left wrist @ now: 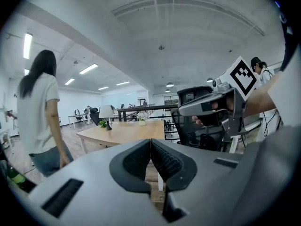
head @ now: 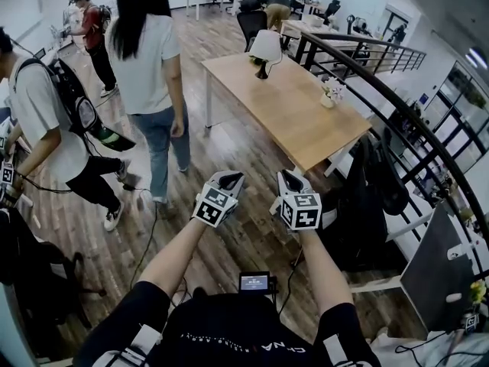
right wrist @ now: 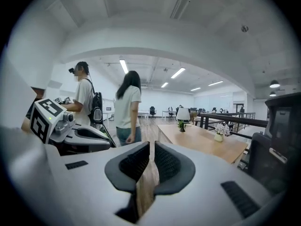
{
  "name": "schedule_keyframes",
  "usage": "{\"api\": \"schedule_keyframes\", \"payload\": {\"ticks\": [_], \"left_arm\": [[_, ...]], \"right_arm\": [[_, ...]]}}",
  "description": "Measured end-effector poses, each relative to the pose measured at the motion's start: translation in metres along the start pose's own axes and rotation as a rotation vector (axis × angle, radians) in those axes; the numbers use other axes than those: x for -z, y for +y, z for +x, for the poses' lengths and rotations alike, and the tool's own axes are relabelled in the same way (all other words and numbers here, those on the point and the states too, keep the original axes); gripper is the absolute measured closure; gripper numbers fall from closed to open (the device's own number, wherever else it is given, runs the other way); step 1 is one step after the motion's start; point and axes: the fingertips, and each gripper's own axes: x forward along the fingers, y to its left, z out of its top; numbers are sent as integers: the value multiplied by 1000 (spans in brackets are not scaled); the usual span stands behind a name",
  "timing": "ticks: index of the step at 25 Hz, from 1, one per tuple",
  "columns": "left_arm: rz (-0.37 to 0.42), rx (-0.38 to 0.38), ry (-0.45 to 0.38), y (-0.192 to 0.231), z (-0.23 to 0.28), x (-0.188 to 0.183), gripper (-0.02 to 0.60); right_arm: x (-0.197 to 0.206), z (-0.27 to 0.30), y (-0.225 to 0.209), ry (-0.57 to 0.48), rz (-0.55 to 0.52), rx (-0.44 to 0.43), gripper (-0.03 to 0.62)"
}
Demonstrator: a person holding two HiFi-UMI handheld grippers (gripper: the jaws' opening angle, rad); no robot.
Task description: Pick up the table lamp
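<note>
Person in a white tee (head: 149, 67) stands on the left. The left gripper (head: 228, 180) is held over the wood floor (head: 252, 239), fingers pressed together with nothing in them. The table lamp (head: 265, 50) sits at the far end of the counter (head: 298, 121), well apart from both grippers. The right gripper (head: 291, 179) is just beside the left one, fingers a crack apart and empty. There's a little flower pot (head: 328, 96) near the counter's right edge.

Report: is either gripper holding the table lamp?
No: the table lamp stands on the table far ahead; the left gripper and right gripper are empty.
</note>
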Motion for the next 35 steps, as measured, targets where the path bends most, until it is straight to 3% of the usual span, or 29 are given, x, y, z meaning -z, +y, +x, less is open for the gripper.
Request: {"api": "schedule_keyframes", "payload": {"ticks": [10, 21, 27, 35], "left_arm": [[-14, -8, -46, 7, 3, -5, 562], [-38, -28, -37, 13, 7, -3, 561], [-68, -31, -47, 7, 17, -7, 561], [-53, -55, -32, -6, 39, -12, 561]], "right_arm": [[9, 6, -2, 11, 18, -37, 539], [13, 13, -3, 21, -13, -60, 539], [19, 10, -18, 21, -12, -69, 537], [30, 10, -49, 21, -1, -75, 537]]}}
